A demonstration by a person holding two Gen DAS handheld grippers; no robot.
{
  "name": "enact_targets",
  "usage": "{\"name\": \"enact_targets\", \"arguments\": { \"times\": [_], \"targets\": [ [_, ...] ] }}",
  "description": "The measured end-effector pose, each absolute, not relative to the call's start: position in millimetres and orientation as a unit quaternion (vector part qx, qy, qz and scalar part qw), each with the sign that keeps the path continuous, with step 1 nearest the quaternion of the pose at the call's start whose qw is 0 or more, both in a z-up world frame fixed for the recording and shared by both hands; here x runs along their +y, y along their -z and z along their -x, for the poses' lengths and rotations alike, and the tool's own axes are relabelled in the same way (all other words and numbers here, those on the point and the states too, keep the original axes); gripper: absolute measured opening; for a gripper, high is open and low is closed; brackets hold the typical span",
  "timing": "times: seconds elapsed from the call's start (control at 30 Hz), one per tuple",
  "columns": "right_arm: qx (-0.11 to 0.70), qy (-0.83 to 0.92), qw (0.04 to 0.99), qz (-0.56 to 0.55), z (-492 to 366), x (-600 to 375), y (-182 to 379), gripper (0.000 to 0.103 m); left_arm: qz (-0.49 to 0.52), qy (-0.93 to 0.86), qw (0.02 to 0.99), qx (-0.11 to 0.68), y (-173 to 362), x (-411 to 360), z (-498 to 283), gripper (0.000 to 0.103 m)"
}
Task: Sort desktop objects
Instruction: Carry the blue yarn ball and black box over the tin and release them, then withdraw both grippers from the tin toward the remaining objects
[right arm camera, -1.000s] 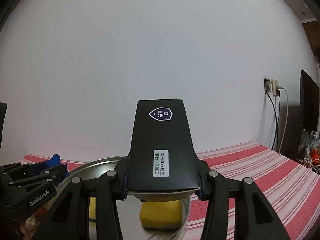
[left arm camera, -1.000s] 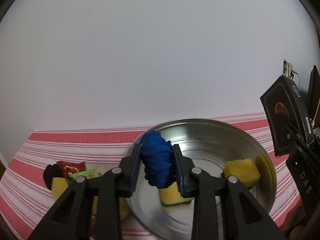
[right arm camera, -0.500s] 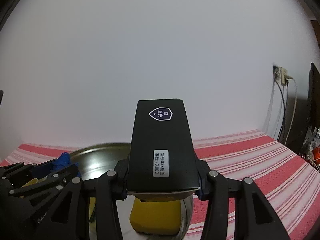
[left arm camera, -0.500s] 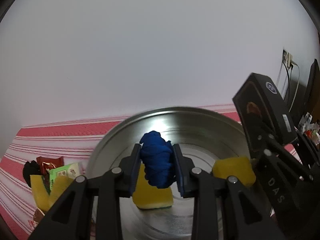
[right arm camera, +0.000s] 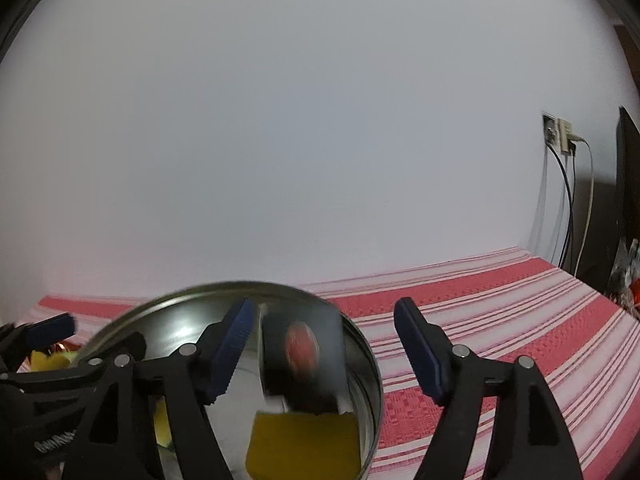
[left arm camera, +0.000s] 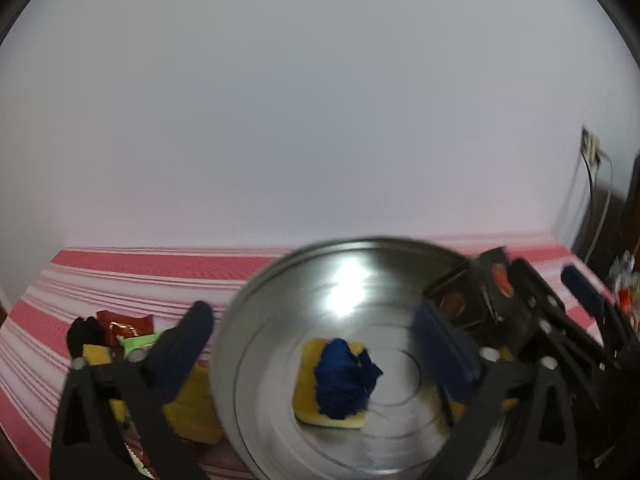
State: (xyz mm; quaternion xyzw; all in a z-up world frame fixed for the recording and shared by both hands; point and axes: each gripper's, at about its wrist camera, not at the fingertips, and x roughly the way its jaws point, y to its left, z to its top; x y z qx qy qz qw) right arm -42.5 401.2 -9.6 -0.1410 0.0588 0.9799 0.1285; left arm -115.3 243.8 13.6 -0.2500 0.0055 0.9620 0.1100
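Steel bowl [left arm camera: 256,320] holds blue cloth [left arm camera: 344,380], black box [right arm camera: 302,354]. My left claw [left arm camera: 320,344] and right claw [right arm camera: 326,350] just opened, both empty. Next: lift straight out, avoid rim.

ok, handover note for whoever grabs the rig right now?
Left hand-held gripper: jaws just opened, empty; blue cloth lies on a yellow sponge in the metal bowl.
Right hand-held gripper: jaws just opened, no pad touching the black box, now blurred inside the bowl.
Done: cloth and box in the bowl.
Left: snack packets and sponge pile beside the bowl.
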Motion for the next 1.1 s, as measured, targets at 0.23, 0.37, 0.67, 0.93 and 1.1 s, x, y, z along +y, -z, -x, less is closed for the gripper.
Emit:
{"name": "enact_targets", "arguments": {
  "times": [0.23, 0.37, 0.67, 0.93, 1.1],
  "targets": [
    [0.047, -0.985, 0.158, 0.053, 7.8, 388.7, 0.3, 0.097, 0.223, -0.970, 0.092, 0.016, -15.8, 244.8, 106.5, 0.102],
    [0.041, -0.986, 0.162, 0.025, -2.3, 386.4, -2.3, 0.097, 0.218, -0.973, 0.077, 0.019, -9.8, 245.7, 105.7, 0.102],
    [0.065, -0.983, 0.167, 0.031, 3.8, 419.6, 1.2, 0.097, 0.187, -0.981, 0.036, 0.030, -0.6, 226.6, 106.8, 0.102],
    [0.089, -0.983, 0.154, 0.045, -0.5, 417.4, 10.9, 0.097, 0.194, -0.980, 0.027, 0.048, 1.8, 219.1, 100.4, 0.102],
    [0.089, -0.983, 0.158, 0.030, -12.6, 409.1, 9.3, 0.097, 0.194, -0.979, 0.034, 0.049, 3.7, 215.4, 91.9, 0.102]
  ]
}}
